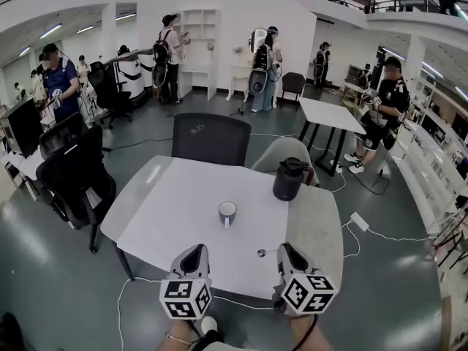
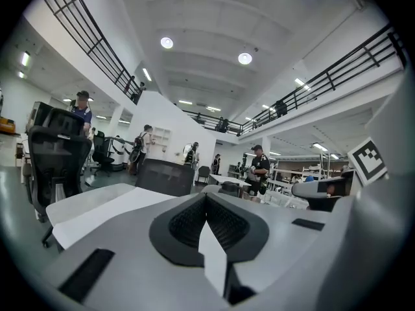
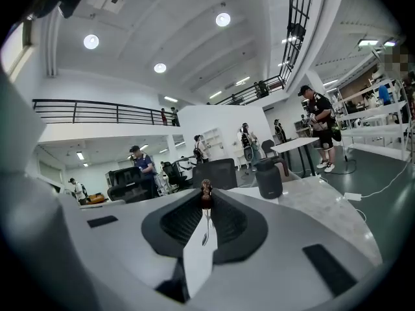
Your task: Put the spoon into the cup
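Head view looks down on a white tabletop (image 1: 172, 221) with a small cup (image 1: 227, 213) standing upright near its middle and a dark jug (image 1: 289, 180) farther back towards the right. A dark chair (image 1: 210, 139) is pushed in at the far edge. Both tongs hang over the near edge, well short of the cup.

The left tongs (image 1: 194, 249) point towards the cup. In the left gripper view their tips (image 2: 206, 197) are pressed together with nothing between them.

The right tongs (image 1: 284, 248) are pinching the spoon (image 1: 262, 253). In the head view it shows as a small round end just left of the tips, above the tabletop and nearer than the cup. In the right gripper view the tongs (image 3: 206, 194) are closed on the spoon (image 3: 206, 188), a brownish end standing up at the tips and a thin shiny part below. Which end is the bowl is hard to tell at this size. The jug (image 3: 268, 178) stands beyond, to the right.
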A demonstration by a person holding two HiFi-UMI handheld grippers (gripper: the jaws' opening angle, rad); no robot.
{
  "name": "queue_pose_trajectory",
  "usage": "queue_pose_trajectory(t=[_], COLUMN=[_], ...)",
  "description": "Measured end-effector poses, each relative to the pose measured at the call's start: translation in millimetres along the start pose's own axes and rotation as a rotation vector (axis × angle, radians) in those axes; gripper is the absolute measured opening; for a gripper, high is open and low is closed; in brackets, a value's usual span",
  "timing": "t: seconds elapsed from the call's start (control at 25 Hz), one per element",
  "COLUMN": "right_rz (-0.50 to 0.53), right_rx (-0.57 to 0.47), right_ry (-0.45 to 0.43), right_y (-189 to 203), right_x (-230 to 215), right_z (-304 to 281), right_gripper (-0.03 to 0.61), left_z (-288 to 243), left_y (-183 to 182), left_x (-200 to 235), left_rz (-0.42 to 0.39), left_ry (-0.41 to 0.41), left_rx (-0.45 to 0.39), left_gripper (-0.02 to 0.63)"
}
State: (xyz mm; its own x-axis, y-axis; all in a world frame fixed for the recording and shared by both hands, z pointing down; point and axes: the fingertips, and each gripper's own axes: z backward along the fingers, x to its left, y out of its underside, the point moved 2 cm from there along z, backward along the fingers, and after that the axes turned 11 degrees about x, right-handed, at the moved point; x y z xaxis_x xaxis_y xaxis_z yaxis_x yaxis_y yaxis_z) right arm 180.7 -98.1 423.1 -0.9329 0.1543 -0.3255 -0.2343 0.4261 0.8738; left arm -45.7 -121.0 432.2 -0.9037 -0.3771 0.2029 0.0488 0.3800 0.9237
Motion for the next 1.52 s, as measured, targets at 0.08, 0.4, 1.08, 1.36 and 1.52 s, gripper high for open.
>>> queue_pose_trajectory(t=[0.08,0.4,1.08,1.36,1.52], right_rz=[-0.004,-0.020,-0.050,-0.044,-0.047], right_rx=[-0.003,-0.031,0.013,0.047,0.078], right_ry=[0.005,0.027,0.092,0.078,0.074], right_y=[-7,-38,-42,-41,-36], right_x=[0,7,-14,-17,-25], right_z=[-16,-77,-145,-159,-165], right_gripper=[0.060,0.060,0.060,0.060,0.060], left_z=[-15,-70,-148,-160,-166], left_y=[-9,-40,-29,-26,-19], left_x=[9,46,77,84,84], left_rz=[-0.004,-0.027,-0.005,0.005,0.009], left_ry=[0.011,0.049,0.093,0.070,0.056], left_rx=[-0.001,0.004,0.092,0.119,0.141], left_gripper=[0.018,0.018,0.018,0.018,0.018])
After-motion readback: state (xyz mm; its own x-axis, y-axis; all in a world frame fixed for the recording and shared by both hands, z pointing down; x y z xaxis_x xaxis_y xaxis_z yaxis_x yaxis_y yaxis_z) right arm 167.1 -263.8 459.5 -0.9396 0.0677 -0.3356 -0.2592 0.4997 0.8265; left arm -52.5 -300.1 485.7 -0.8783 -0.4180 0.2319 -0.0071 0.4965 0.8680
